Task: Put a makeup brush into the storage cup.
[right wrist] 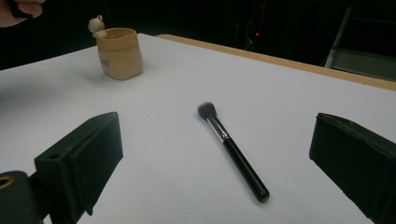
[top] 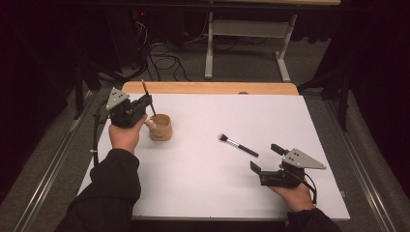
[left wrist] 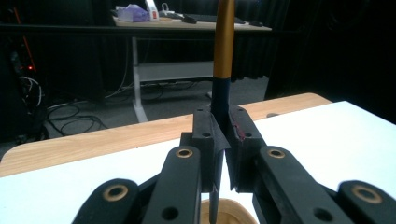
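Observation:
My left gripper (top: 146, 102) is shut on a thin brush (top: 148, 98) with a gold and dark handle (left wrist: 222, 56), held upright over a tan sack-shaped cup (top: 160, 127); the cup's rim (left wrist: 233, 211) shows just under the jaws. A small figure (right wrist: 96, 24) sits on the cup (right wrist: 119, 52). A black makeup brush (top: 238, 145) with a silver ferrule lies flat on the white table top, bristles toward the cup. My right gripper (top: 265, 158) is open near the front right, jaws wide apart, with the makeup brush (right wrist: 232, 149) ahead between them, untouched.
The white sheet (top: 203, 169) covers a wooden table whose far edge (top: 208, 87) stays bare. Beyond it stand a white-legged desk (top: 246, 34) and cables on the floor. Metal rails (top: 362, 169) run along both sides of the table.

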Available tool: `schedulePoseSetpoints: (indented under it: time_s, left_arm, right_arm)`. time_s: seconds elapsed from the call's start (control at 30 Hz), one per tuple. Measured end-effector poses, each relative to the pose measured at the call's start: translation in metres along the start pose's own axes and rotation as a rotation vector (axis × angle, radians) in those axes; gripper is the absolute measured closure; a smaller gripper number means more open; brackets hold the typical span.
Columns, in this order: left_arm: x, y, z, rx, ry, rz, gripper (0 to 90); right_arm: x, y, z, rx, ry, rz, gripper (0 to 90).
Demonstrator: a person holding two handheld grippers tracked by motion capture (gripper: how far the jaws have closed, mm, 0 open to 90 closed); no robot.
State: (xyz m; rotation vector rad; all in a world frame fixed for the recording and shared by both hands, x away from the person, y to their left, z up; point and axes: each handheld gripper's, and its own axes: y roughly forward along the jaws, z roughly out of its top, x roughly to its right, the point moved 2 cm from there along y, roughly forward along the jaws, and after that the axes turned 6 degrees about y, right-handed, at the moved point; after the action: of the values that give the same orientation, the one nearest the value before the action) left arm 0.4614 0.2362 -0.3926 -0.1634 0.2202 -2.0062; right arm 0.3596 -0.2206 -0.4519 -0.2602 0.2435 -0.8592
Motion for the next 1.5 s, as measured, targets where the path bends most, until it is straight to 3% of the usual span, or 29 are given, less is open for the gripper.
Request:
schedulePoseSetpoints:
  time_s: [0.53, 1.5]
  left_arm:
    - [-0.006, 0.006, -0.014, -0.048, -0.007, 0.021, 83.2]
    - [-0.008, 0.011, -0.046, -0.115, -0.057, 0.004, 82.9]
  right_arm:
    - [-0.001, 0.000, 0.000, 0.002, -0.003, 0.004, 3.9]
    - [-0.001, 0.002, -0.003, -0.015, -0.010, 0.001, 5.4]
